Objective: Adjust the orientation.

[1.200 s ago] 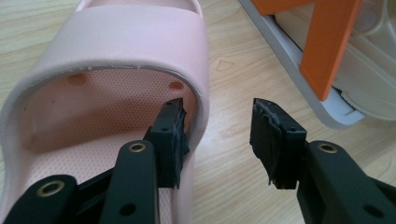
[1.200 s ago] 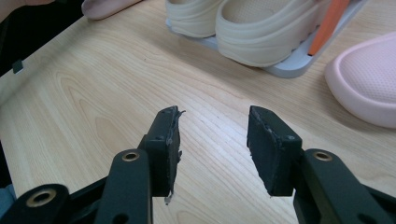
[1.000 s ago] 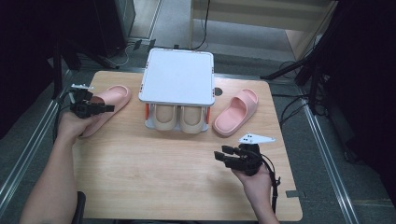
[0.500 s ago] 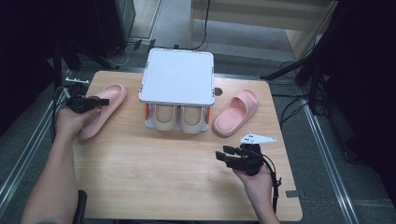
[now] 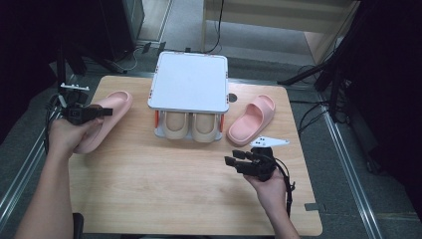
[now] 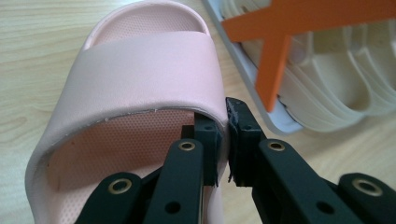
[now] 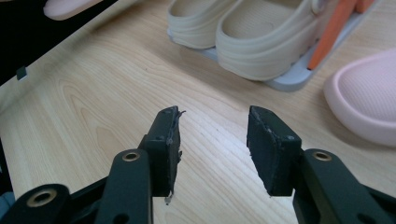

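The left gripper has pinched the strap edge of the soft pink rubber slipper at the left of the high view. I think the next move is lifting it toward the small white shoe rack, which holds two cream clogs underneath. The right gripper waits wide open, holding nothing.
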A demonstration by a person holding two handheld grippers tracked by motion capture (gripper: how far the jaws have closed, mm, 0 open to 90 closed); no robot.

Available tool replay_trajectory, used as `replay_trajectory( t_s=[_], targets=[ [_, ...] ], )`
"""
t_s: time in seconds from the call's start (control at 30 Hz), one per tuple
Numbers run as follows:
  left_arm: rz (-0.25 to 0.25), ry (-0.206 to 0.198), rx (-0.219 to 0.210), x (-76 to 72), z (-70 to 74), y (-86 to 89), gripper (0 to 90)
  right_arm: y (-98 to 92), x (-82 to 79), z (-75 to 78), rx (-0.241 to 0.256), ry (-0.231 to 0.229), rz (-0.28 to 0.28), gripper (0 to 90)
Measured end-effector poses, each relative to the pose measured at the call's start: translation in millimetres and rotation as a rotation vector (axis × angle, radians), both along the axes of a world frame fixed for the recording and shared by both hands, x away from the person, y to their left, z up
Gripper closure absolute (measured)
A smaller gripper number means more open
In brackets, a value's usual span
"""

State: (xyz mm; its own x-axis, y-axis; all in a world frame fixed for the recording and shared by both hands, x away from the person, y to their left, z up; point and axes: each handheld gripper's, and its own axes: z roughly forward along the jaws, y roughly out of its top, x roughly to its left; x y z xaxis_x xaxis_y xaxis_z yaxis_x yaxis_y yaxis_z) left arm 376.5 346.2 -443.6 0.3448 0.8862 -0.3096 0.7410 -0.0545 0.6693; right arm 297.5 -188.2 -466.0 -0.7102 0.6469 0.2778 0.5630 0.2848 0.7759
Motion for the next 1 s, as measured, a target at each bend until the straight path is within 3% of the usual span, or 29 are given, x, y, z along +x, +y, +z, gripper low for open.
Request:
replay_trajectory(
  t_s=[0.07,0.1,0.13,0.4,0.53,0.73,1.0],
  targets=[
    [-0.012,0.000,0.010,-9.6,3.9,-4.0,83.9,2.7,2.4,1.7,-0.005,-0.003,0.014,56.3],
    [-0.014,0.000,0.018,-17.9,5.6,-7.4,83.9,5.5,5.2,3.0,0.003,0.010,0.036,62.7],
    [-0.014,0.000,0.018,-17.9,5.6,-7.4,83.8,7.0,6.8,3.2,0.009,0.021,0.051,63.6],
    [-0.089,0.018,0.018,-53.6,5.9,-30.2,83.7,19.7,15.6,3.3,0.001,0.032,0.107,64.3],
    [-0.155,0.007,0.031,-76.3,6.6,-50.4,83.6,28.1,18.6,5.5,-0.014,0.018,0.132,64.8],
    [-0.237,-0.016,0.029,-97.4,7.9,-81.1,83.6,35.8,22.1,6.0,-0.015,0.023,0.152,65.4],
    [-0.406,-0.029,0.001,-108.4,-1.6,-127.1,83.4,42.2,22.2,4.5,-0.020,0.031,0.164,65.4]
  ],
)
